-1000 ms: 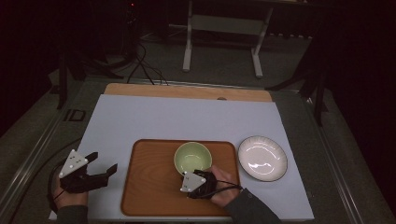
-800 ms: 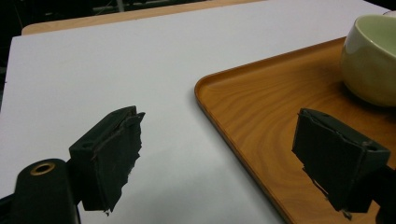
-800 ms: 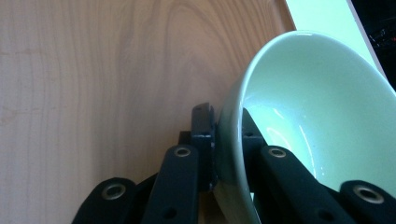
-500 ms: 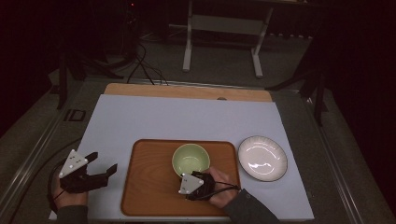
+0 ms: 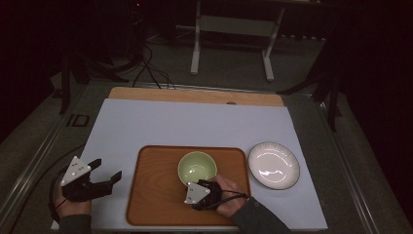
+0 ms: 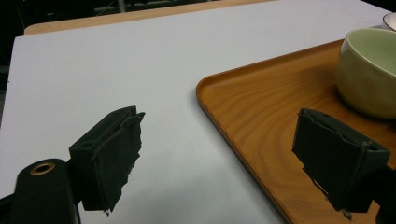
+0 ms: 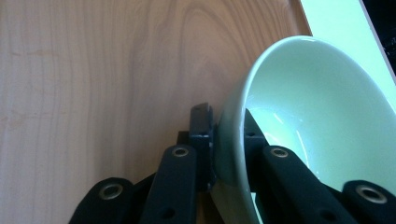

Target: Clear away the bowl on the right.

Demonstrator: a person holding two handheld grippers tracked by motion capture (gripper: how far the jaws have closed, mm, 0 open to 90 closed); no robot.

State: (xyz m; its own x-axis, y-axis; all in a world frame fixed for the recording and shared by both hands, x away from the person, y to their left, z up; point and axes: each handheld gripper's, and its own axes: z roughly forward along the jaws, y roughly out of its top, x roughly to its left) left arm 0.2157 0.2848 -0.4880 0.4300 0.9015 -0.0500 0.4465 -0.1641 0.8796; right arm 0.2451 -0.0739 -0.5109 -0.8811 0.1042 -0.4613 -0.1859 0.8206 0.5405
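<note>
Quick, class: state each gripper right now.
Left gripper: open, empty, beside the tray.
Right gripper: closed on the green bowl rim.

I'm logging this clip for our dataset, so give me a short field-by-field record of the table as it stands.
surface: white mat on a table
tray: wooden tray, on the mat
bowl: green bowl, on the tray
plate: white plate, on the mat to the tray's right
right tool: shut on the bowl's near rim, one jaw inside, one outside
left tool: open, holding nothing, beside the tray's left edge
</note>
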